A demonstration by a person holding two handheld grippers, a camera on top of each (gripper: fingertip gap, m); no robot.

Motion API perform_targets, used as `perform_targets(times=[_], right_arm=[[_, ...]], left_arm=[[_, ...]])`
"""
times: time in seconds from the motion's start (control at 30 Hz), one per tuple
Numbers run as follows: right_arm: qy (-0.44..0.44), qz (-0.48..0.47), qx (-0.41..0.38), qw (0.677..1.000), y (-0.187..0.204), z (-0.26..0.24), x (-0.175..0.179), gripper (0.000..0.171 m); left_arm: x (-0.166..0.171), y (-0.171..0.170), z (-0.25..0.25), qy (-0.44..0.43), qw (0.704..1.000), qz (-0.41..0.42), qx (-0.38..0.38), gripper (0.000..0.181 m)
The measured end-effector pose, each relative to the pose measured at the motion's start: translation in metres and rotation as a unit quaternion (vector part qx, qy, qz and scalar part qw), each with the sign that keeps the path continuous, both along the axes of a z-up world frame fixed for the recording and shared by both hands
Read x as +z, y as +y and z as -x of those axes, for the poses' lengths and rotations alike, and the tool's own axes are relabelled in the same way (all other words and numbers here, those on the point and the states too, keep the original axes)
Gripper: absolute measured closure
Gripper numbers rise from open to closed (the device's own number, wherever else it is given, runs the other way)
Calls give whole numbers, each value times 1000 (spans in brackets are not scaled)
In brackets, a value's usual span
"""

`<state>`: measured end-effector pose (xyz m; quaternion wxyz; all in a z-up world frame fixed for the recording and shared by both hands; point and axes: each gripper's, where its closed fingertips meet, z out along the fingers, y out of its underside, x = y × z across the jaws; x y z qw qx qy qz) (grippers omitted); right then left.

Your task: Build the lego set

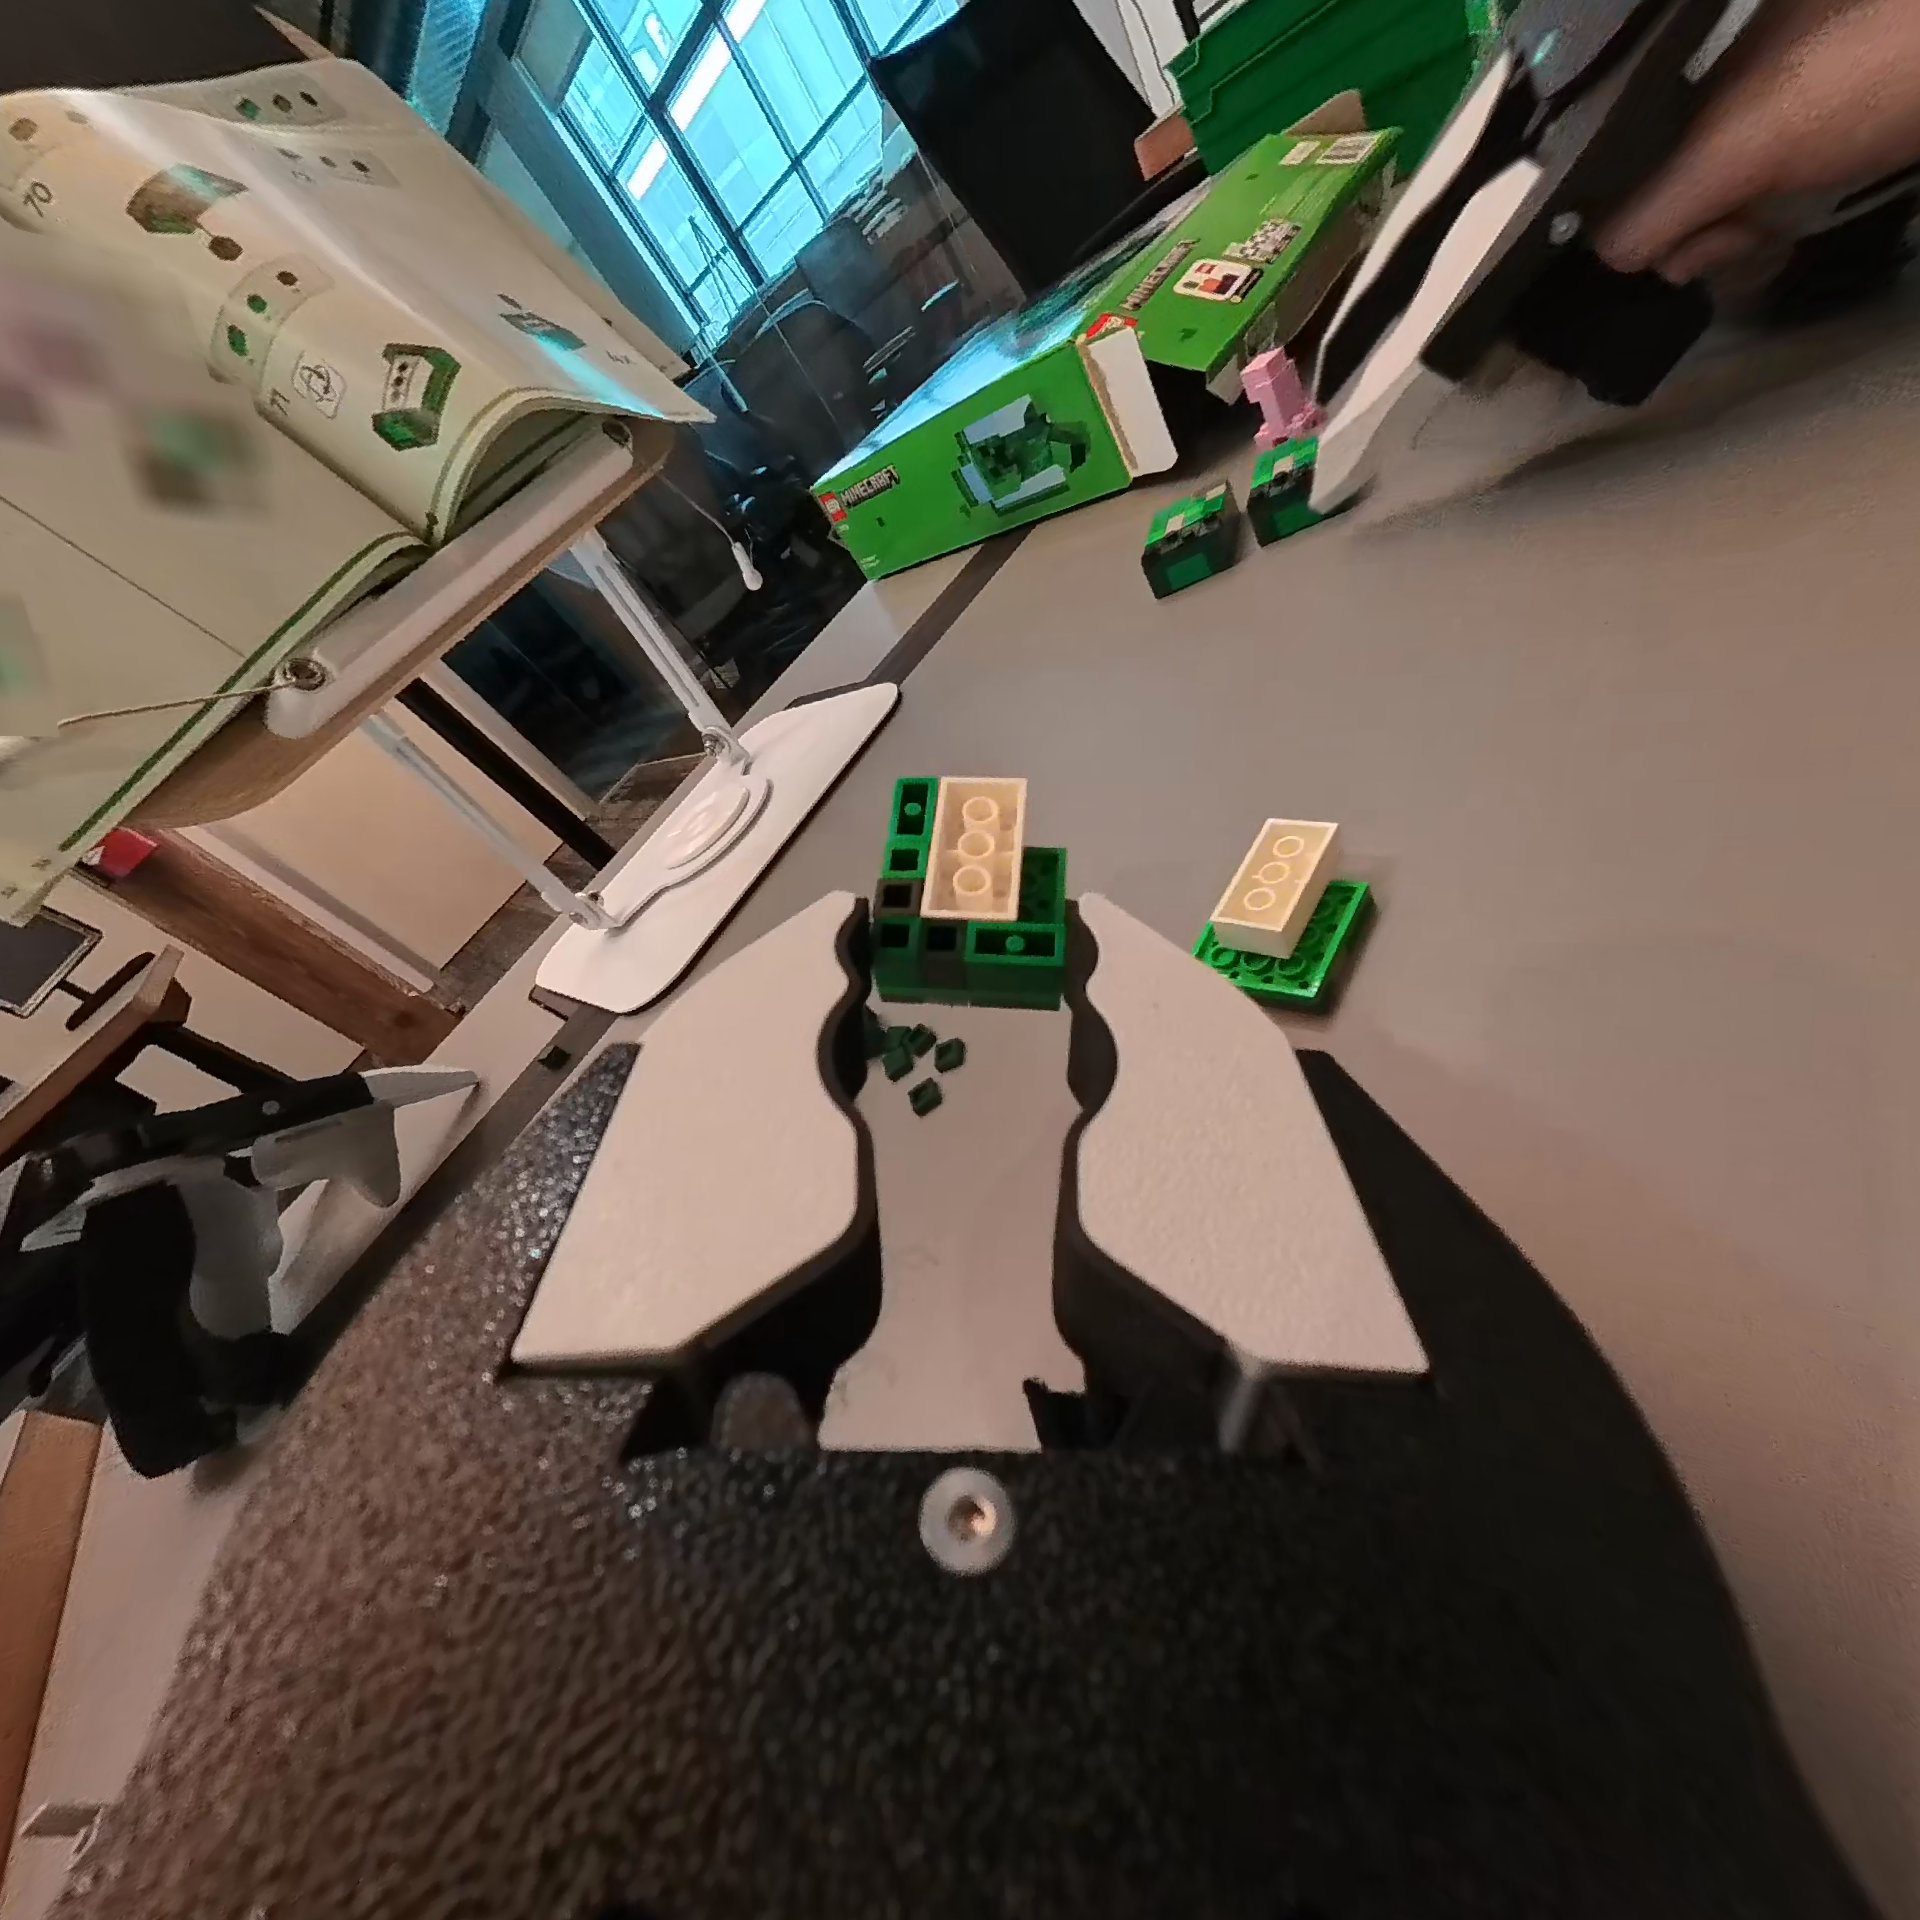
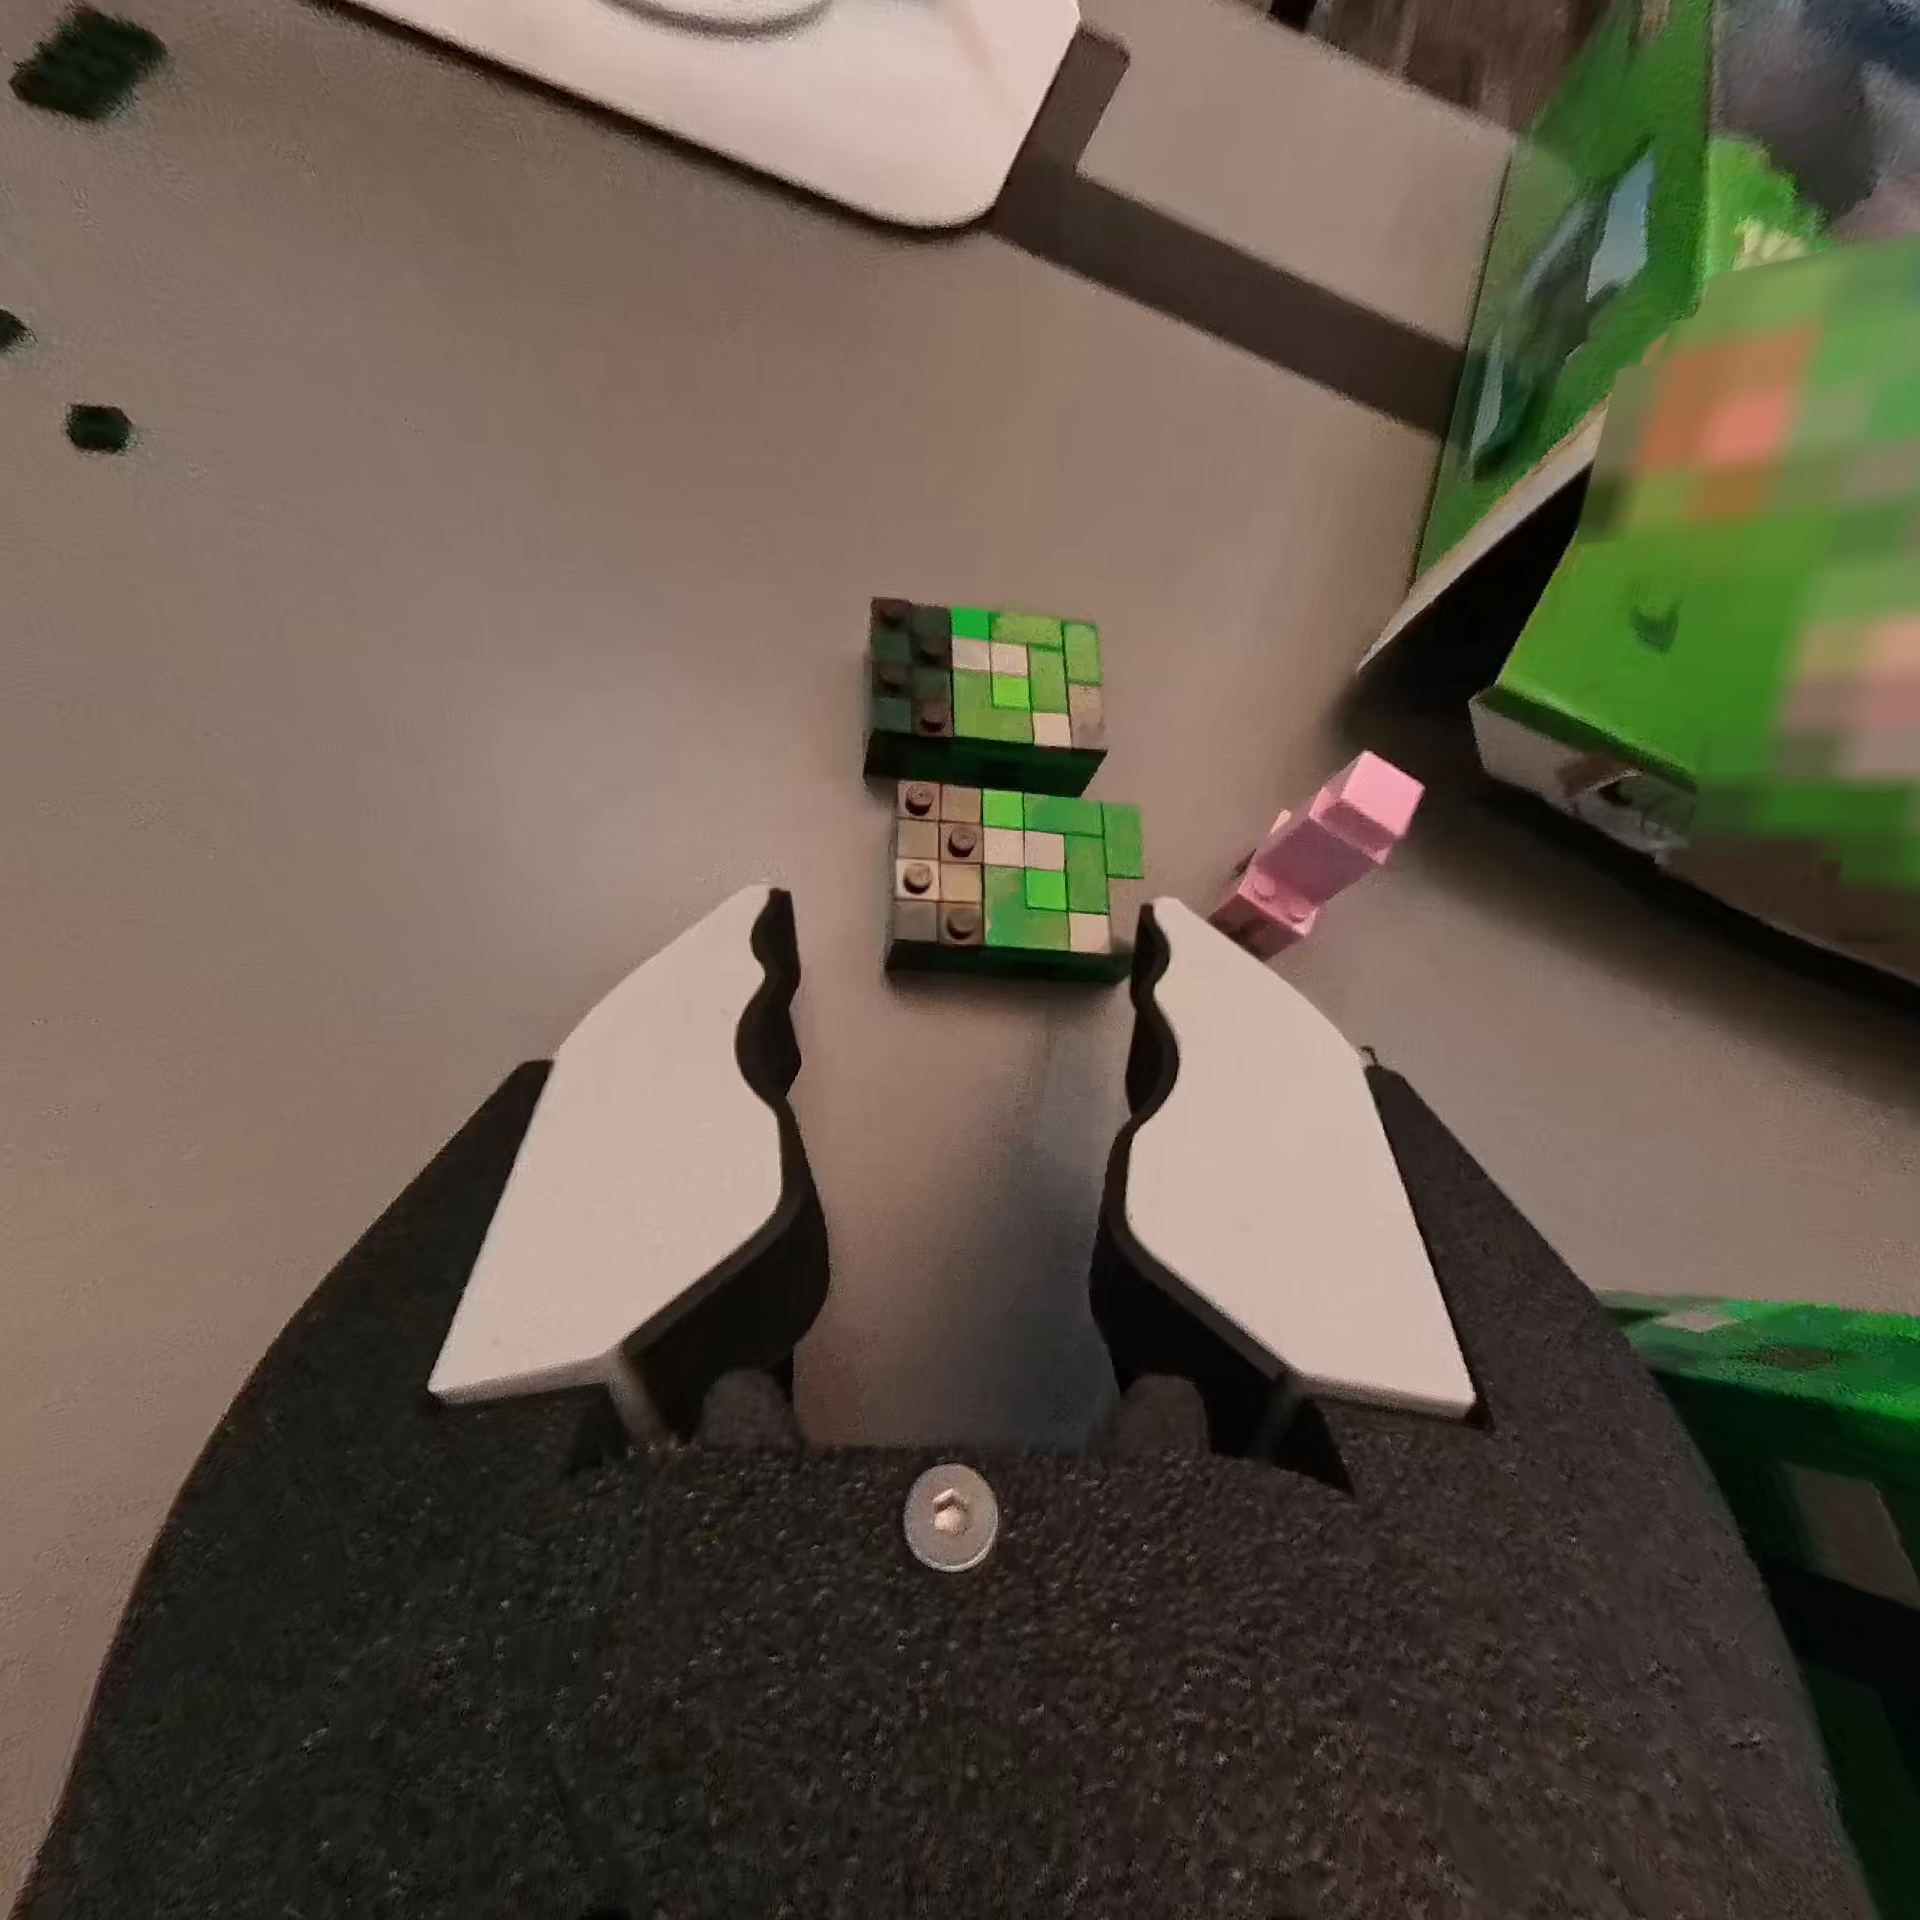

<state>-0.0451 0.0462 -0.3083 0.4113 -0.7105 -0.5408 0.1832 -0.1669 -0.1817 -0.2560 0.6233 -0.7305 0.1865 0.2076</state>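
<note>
The right claw hangs open above the desk, and nothing is between its fingers. Directly in front of it lie two small tiled blocks. The nearer tiled block lies just beyond the fingertips, a little toward the right finger, which is very close to the block's corner; I cannot tell if they touch. The farther tiled block lies just behind the first one, almost in the same line. The long side of each block runs across the claw, from finger to finger, and the opening looks only slightly wider than the nearer block. So I judge that the right claw must go forward and a little to the right to take it by the short ends. A pink figure lies near the right finger and could be pushed.

The left claw is open too, and empty. The green assembly with a cream brick on top stands at its fingertips, between them, but the jaws do not press it. Some small dark green pieces lie on the desk inside the opening. A green plate with a cream brick lies apart to the right. The left claw is nearer to this group, the right claw to the tiled blocks.
</note>
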Motion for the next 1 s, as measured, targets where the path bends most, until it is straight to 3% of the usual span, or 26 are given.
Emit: perform_targets(times=[0.53, 0.6, 0.67, 0.77, 1.0], right_arm=[[-43, 10, -30, 999, 6, -6, -6, 108], [-36, 30, -13, 999, -3, -2, -4, 110], [-13, 74, 46, 996, -26, 7, 1, 123], [15, 80, 48, 995, -30, 9, 6, 117], [-20, 79, 85, 993, -36, 12, -12, 104]], left_arm=[[2, -1, 1, -2, 1000, -4, 2, 147], [2, -1, 0, 0, 1000, -4, 1, 147], [2, -1, 0, 0, 1000, -3, 1, 147], [1, -1, 0, 1, 1000, -1, 1, 147], [-1, 0, -1, 4, 1000, 4, -1, 146]])
